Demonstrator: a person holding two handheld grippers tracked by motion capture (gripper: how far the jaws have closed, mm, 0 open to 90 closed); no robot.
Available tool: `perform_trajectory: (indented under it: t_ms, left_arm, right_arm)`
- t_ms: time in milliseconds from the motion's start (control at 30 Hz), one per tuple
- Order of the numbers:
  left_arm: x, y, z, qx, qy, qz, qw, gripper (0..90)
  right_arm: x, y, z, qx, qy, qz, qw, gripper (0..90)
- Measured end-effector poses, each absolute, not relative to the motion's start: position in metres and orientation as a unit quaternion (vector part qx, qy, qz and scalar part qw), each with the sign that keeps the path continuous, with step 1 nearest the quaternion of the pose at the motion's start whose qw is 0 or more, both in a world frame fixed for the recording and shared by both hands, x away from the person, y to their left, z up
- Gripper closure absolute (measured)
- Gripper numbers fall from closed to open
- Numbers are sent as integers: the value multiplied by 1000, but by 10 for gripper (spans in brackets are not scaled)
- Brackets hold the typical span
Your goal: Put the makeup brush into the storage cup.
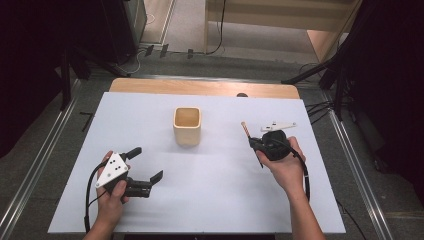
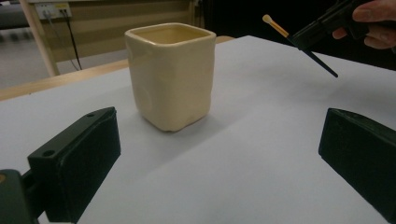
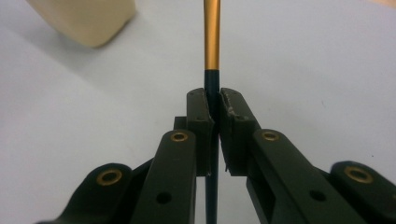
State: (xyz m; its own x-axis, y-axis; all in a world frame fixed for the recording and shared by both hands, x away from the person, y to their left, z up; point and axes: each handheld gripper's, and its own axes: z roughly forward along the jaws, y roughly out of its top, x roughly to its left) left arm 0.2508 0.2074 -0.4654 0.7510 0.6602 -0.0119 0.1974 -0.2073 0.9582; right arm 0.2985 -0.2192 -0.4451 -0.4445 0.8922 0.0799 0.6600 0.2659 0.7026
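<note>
Your right gripper [image 1: 256, 143] holds a pencil [image 1: 248, 134] clenched between its jaws; in the right gripper view the two pads close flat on the dark part of the shaft [image 3: 211, 84], with the orange part running straight on beyond them and the dark tail passing back between the jaw arms. The pencil's long axis therefore lies in line with the jaws. In the high view the pencil is tilted, its pale-tipped end [image 1: 243, 123] pointing away from you and slightly toward the cup [image 1: 187, 126].

The cup stands upright on the white mat [image 1: 150, 210], mouth open, near the middle and toward the far side. It lies to the left of the right gripper, apart from it, and the pencil touches neither cup nor mat. This is the relation the coming move appears to turn on: the pencil must travel leftward to stand over the cup's mouth, and its axis must tip closer to vertical for the shaft to drop inside.

Your left gripper [image 1: 147, 165] rests low at the near left of the mat with its jaws released and spread wide, nothing between them. In the left gripper view the cup [image 2: 170, 74] sits ahead between the two jaws, well clear of both. Both grippers lie at a comparable distance from the cup; the right carries the load.
</note>
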Motion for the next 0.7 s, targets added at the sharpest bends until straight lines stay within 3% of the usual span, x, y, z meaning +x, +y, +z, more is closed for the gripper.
perform_trajectory:
  t_ms: [700]
  left_arm:
    - [267, 160, -460, 746, 265, 204, 576, 0]
  right_arm:
    - [273, -211, -445, 467, 713, 487, 190, 843]
